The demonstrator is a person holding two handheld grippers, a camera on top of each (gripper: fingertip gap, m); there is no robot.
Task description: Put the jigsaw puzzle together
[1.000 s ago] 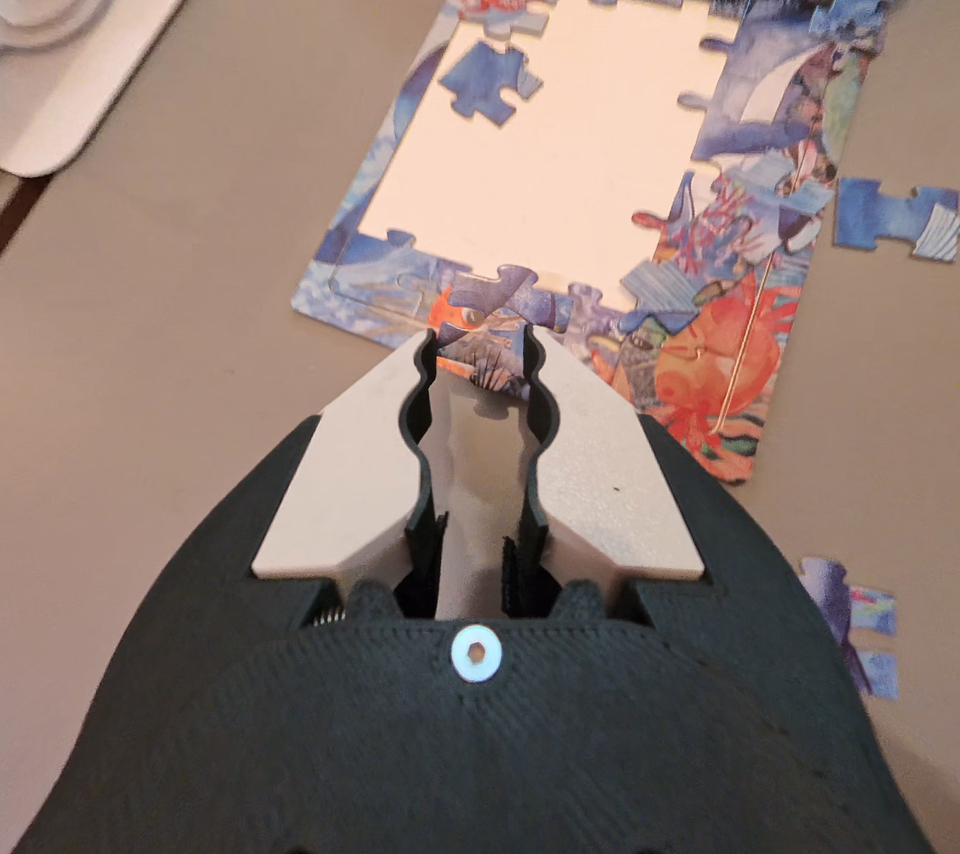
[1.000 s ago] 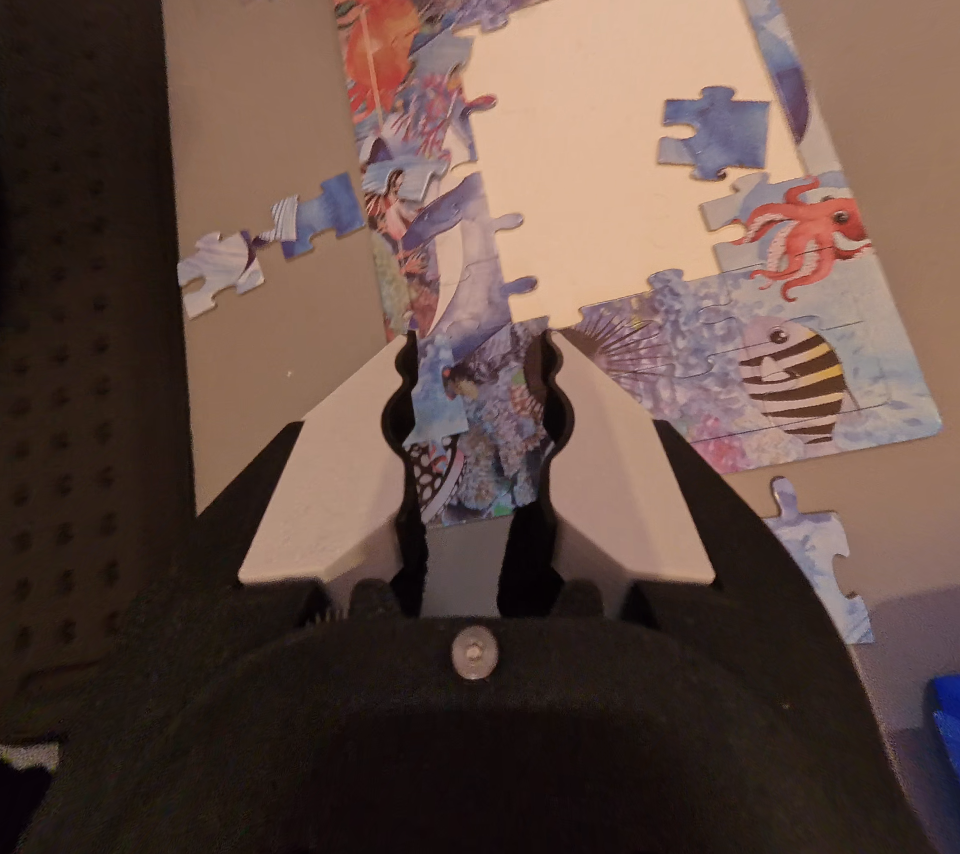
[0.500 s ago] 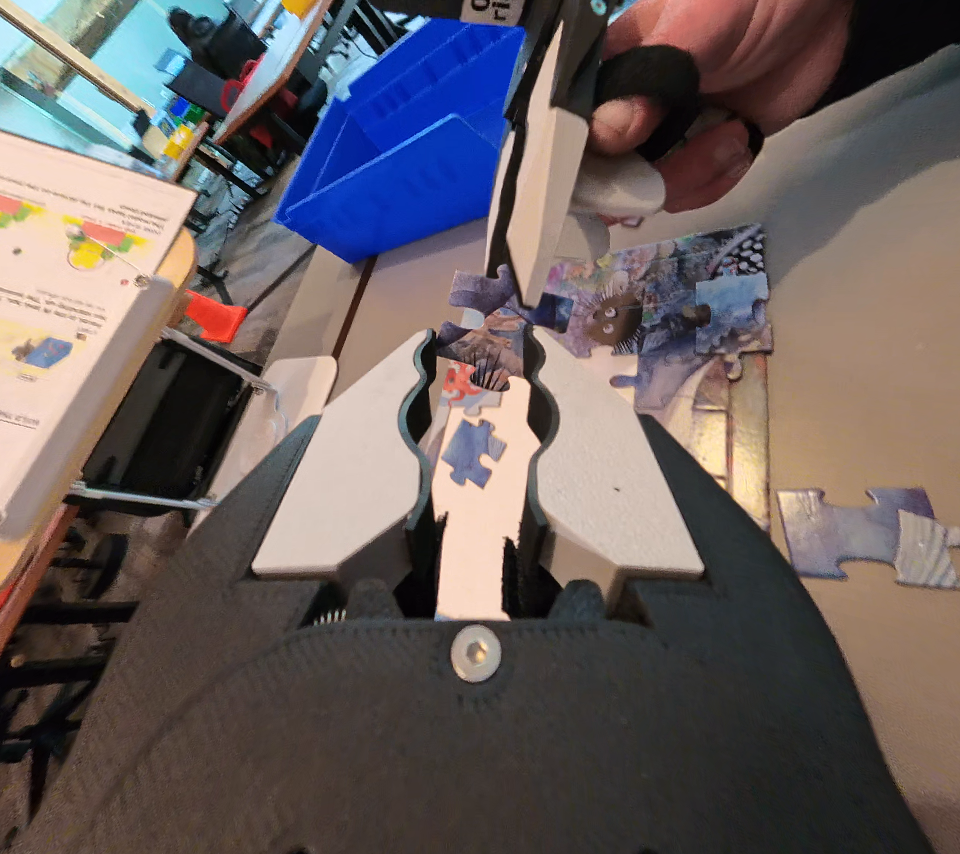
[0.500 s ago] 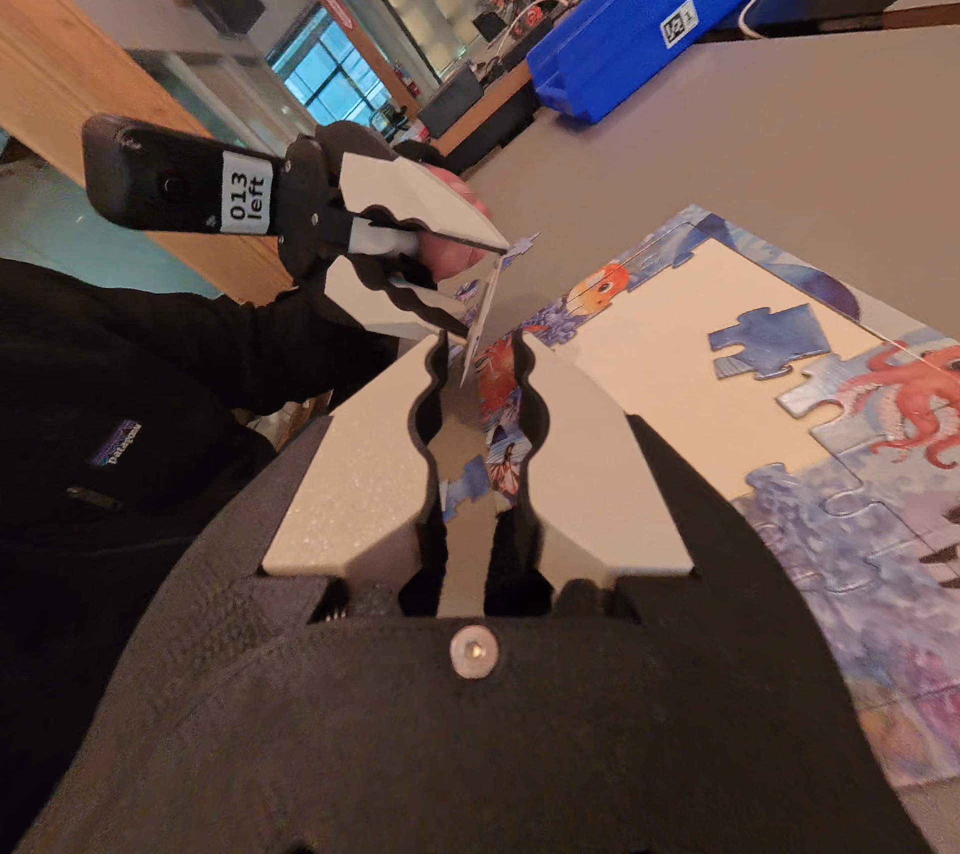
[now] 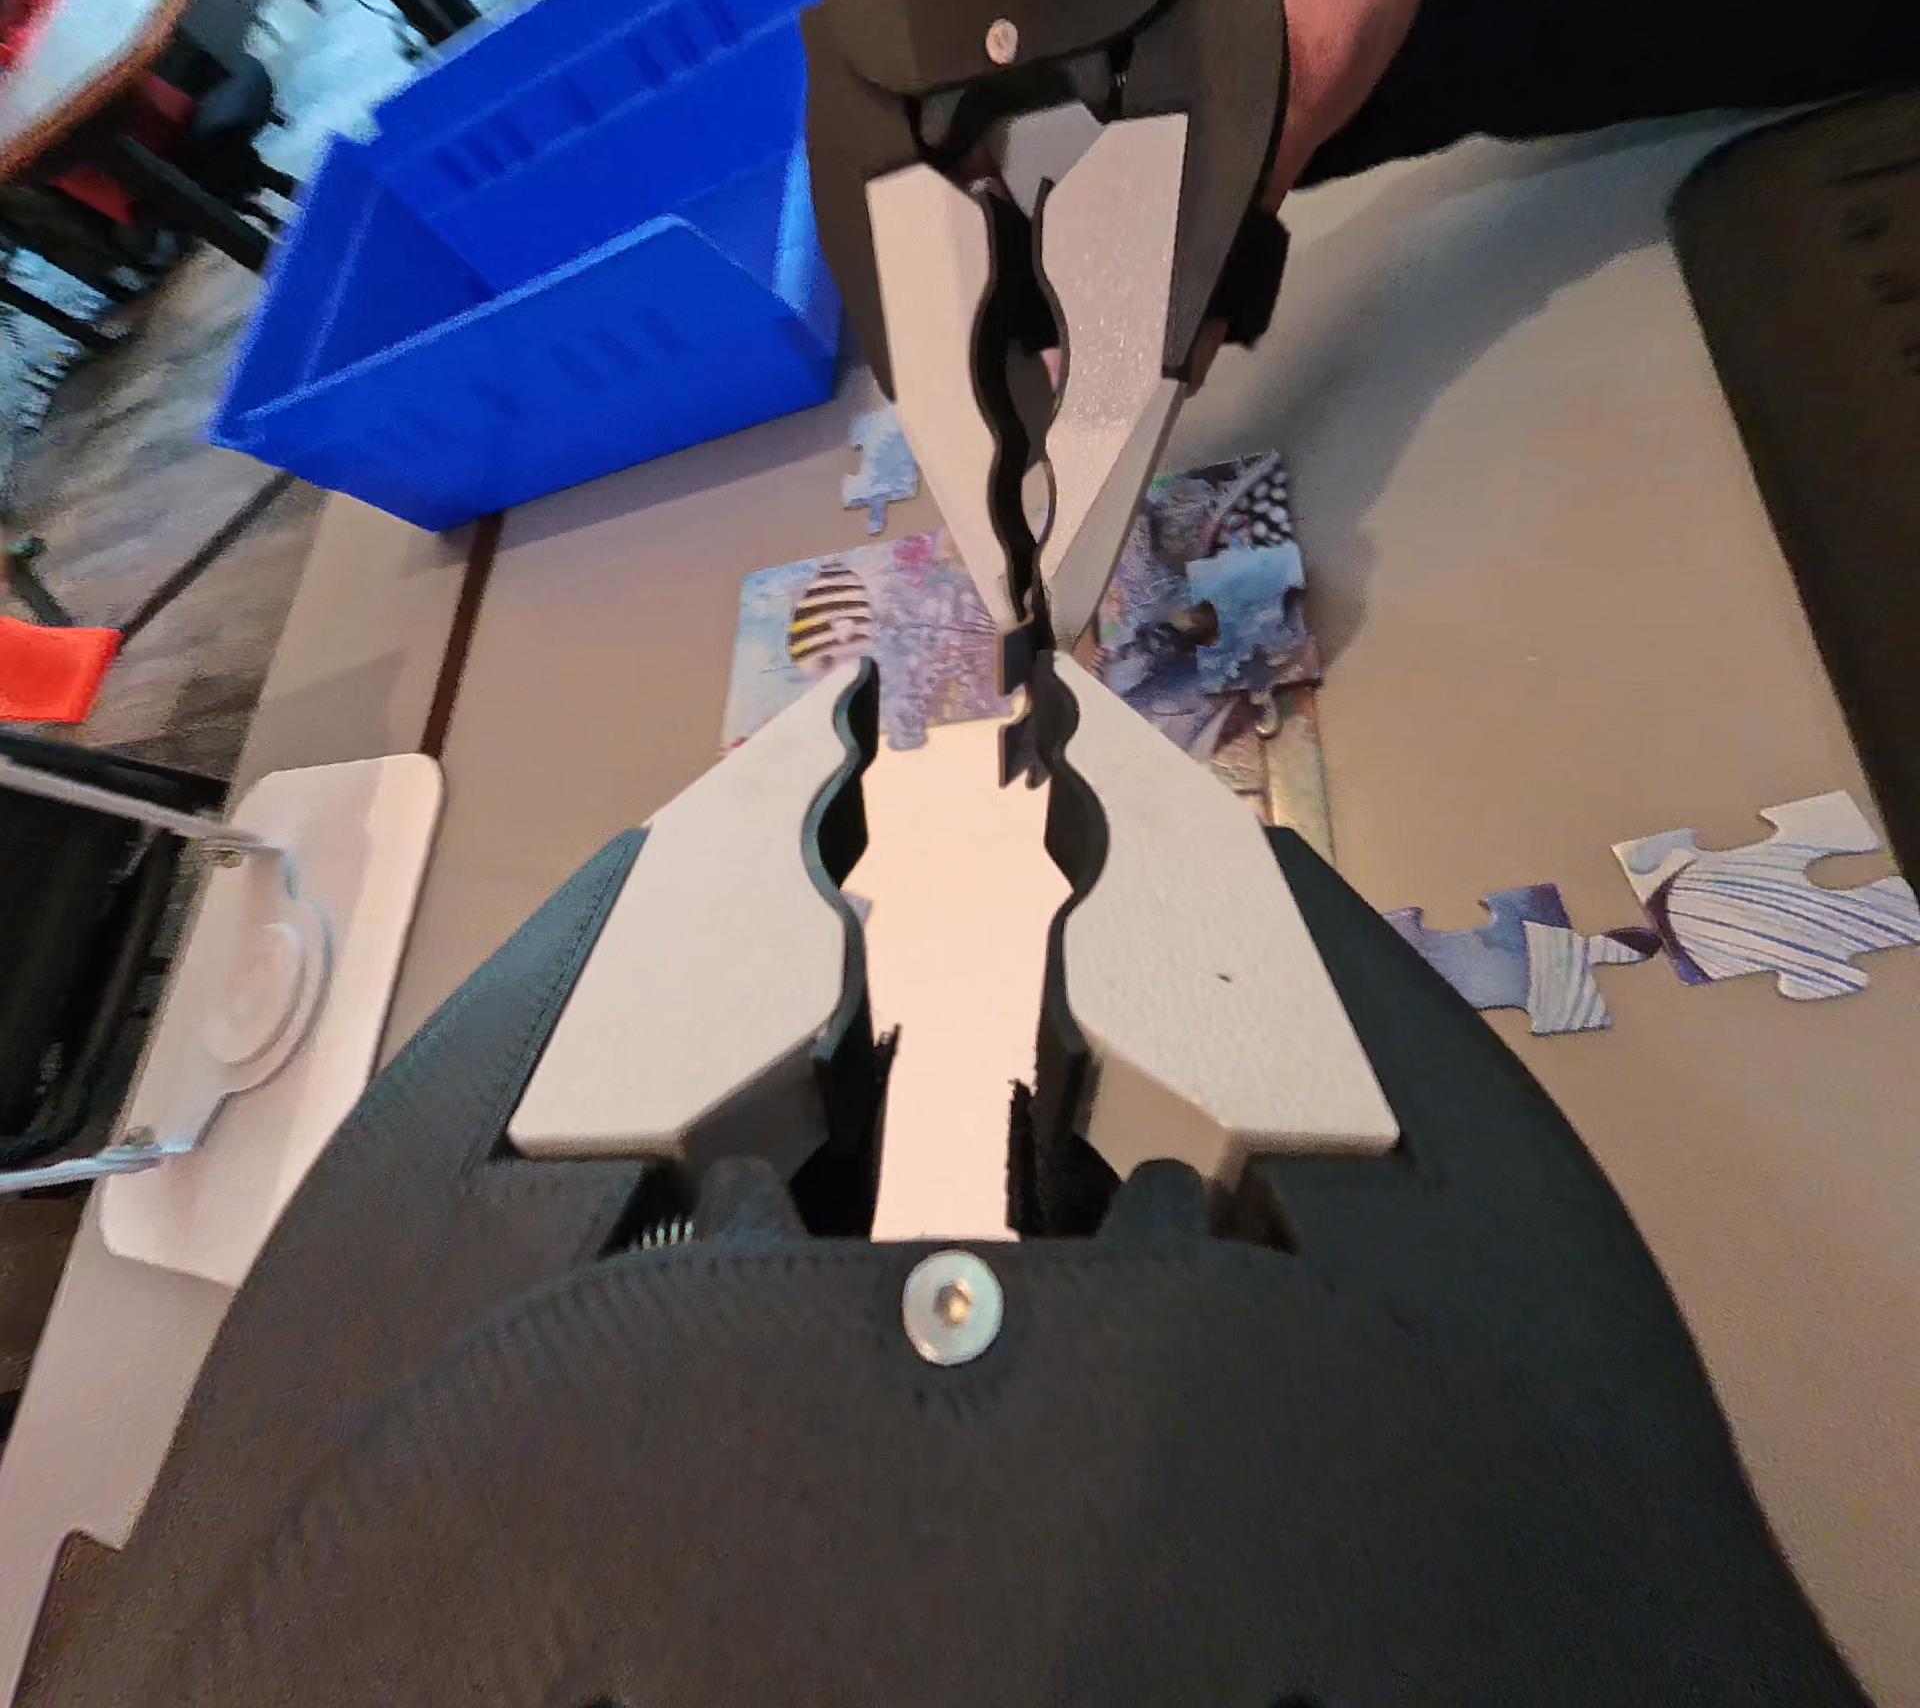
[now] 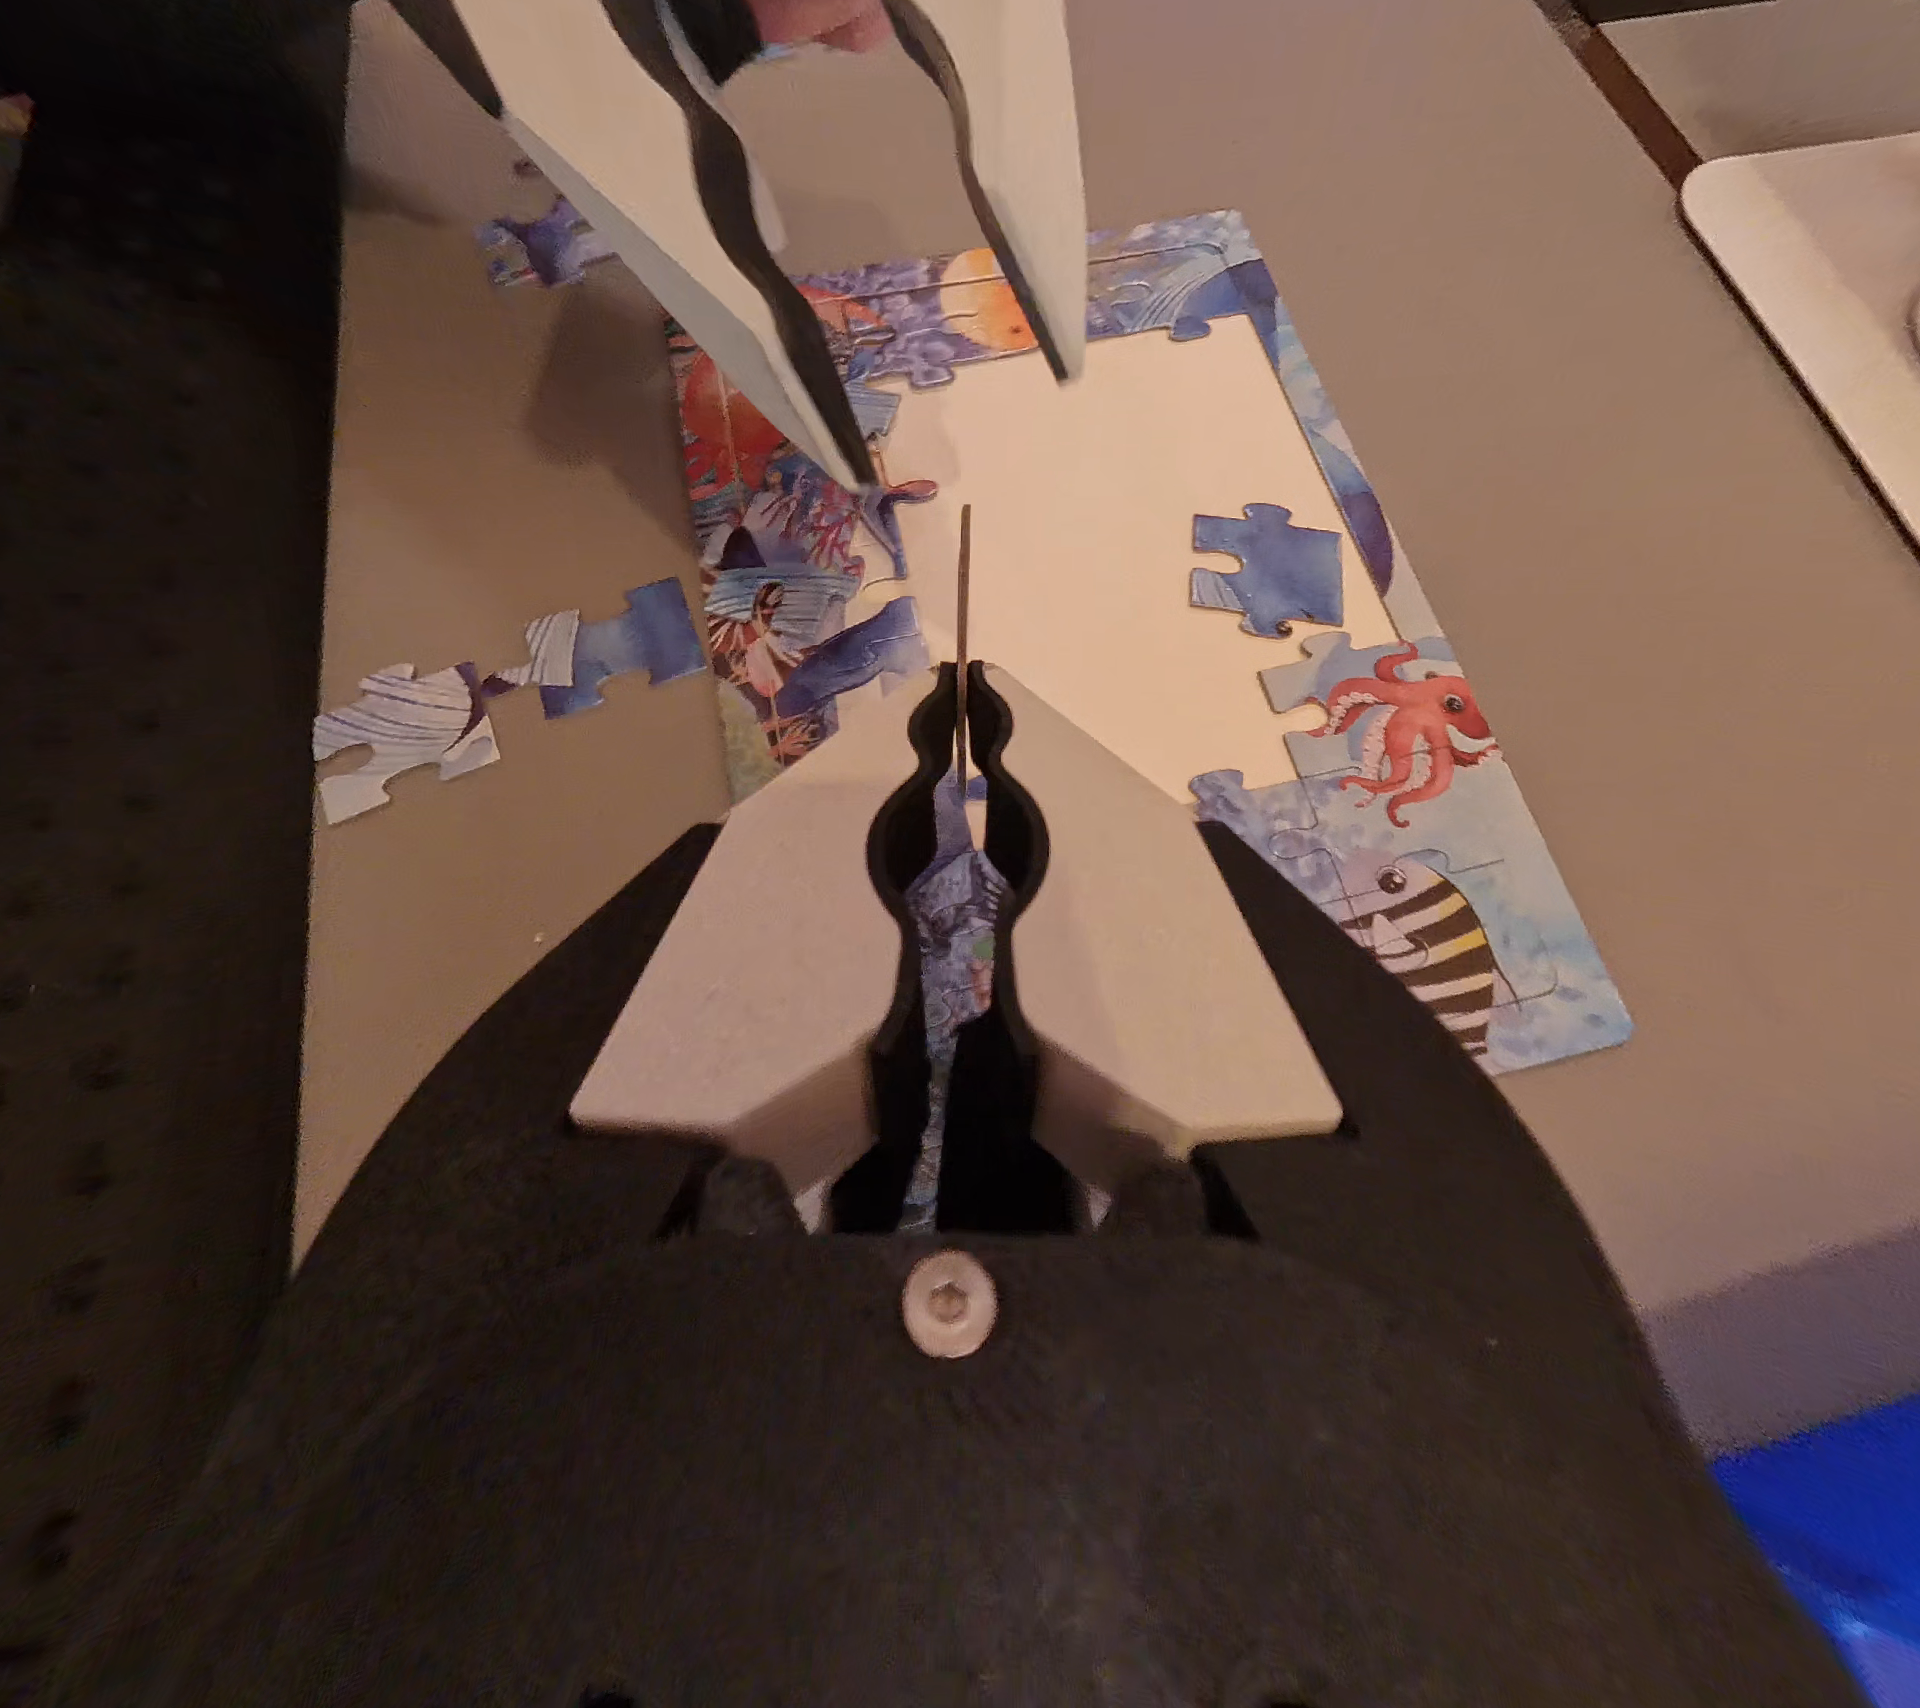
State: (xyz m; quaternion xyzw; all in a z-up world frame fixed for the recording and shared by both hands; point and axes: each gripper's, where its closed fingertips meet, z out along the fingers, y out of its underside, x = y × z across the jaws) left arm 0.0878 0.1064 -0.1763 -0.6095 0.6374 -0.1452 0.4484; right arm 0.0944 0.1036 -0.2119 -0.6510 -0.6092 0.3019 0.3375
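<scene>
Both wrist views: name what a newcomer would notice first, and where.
The two grippers meet tip to tip above the puzzle: the right gripper is shut on a puzzle piece held on edge, and the left gripper faces it, open. Below lies the puzzle frame, its border filled and its pale middle bare except for one loose blue piece. A blue bin stands beyond.

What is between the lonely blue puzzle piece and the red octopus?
Only a thin strip of bare white tray, seen in the right wrist view. The loose blue piece lies apart from the pale piece with the octopus; nothing else sits between them.
</scene>
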